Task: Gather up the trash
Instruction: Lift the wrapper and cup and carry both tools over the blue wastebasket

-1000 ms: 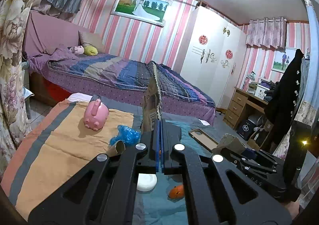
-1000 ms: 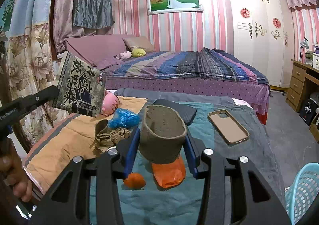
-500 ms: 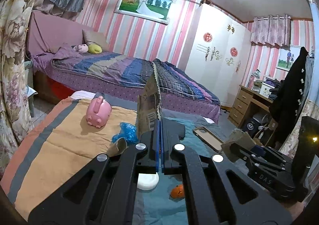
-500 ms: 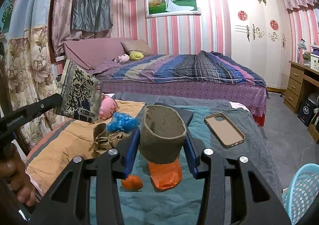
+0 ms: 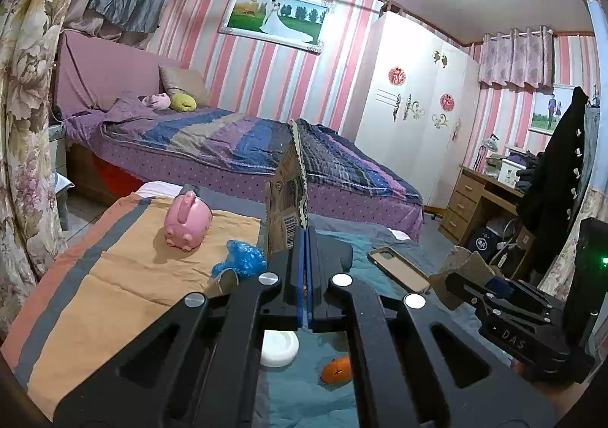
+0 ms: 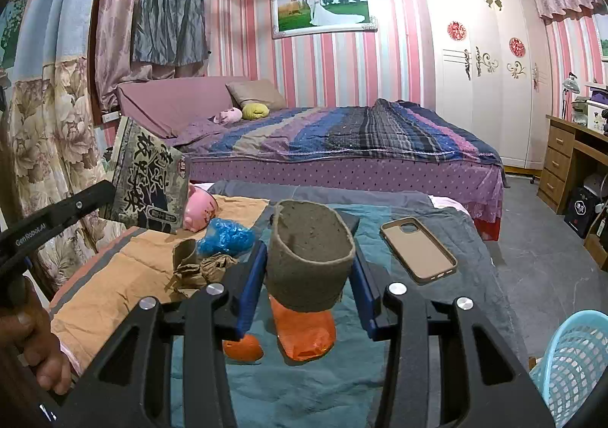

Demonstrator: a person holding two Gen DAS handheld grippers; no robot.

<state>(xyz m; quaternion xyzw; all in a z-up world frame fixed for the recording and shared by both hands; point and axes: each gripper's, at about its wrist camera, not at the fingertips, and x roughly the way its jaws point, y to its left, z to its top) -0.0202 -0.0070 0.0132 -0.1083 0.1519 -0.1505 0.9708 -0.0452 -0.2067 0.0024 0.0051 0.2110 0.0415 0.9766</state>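
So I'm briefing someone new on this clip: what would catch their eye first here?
Probably the two held pieces of trash: the right gripper clamps a grey paper cup above the teal blanket, and the left gripper is shut on a printed snack bag held upright. Next, the pink piggy bank on the orange cloth.
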